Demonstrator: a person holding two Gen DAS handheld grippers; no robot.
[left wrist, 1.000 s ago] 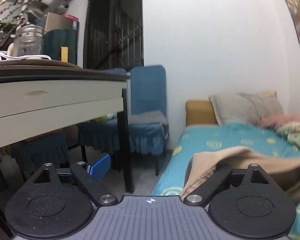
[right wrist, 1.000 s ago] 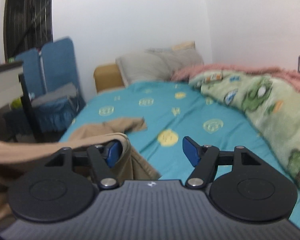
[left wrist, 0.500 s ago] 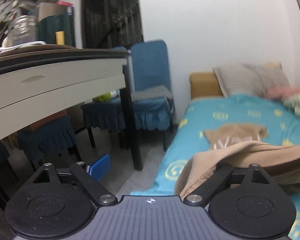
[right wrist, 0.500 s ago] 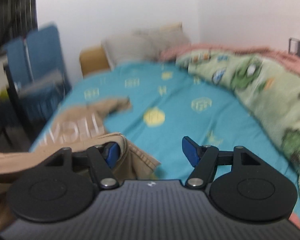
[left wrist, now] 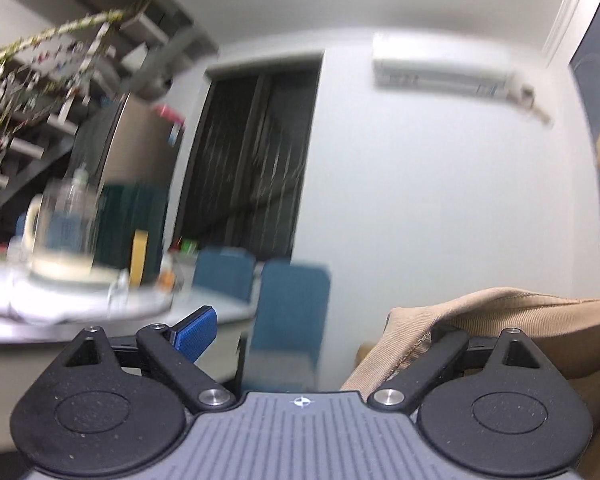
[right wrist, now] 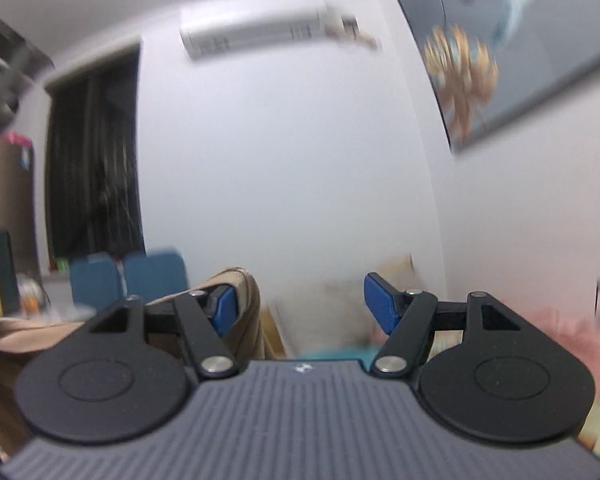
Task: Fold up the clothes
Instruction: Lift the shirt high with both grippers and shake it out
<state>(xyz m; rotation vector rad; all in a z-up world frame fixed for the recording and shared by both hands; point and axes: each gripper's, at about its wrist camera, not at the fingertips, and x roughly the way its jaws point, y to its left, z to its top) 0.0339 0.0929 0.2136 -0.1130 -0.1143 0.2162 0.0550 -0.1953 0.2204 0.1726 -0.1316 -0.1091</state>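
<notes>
A tan garment (left wrist: 500, 312) hangs over the right finger of my left gripper (left wrist: 308, 332) and hides that fingertip. The left blue pad (left wrist: 196, 334) is bare, and the jaws stand wide apart with nothing pressed between them. In the right wrist view the same tan garment (right wrist: 246, 292) drapes over the outside of the left finger of my right gripper (right wrist: 302, 308). Both of its blue pads (right wrist: 380, 308) show, far apart, with only air between them. The cloth spans from one gripper to the other, held up high above the bed.
A table (left wrist: 100, 312) with a glass jar (left wrist: 68, 220) stands at the left, with blue chairs (left wrist: 288, 308) and a dark door (left wrist: 252, 160) behind it. A pale pillow (right wrist: 328, 312) and a pink blanket (right wrist: 560, 328) lie low ahead. An air conditioner (right wrist: 256, 28) and a framed picture (right wrist: 500, 60) hang on the walls.
Both grippers have risen sharply. The views swung from the teal bed up to the wall, door and air conditioner. The tan garment came up with them, still draped over the same fingers.
</notes>
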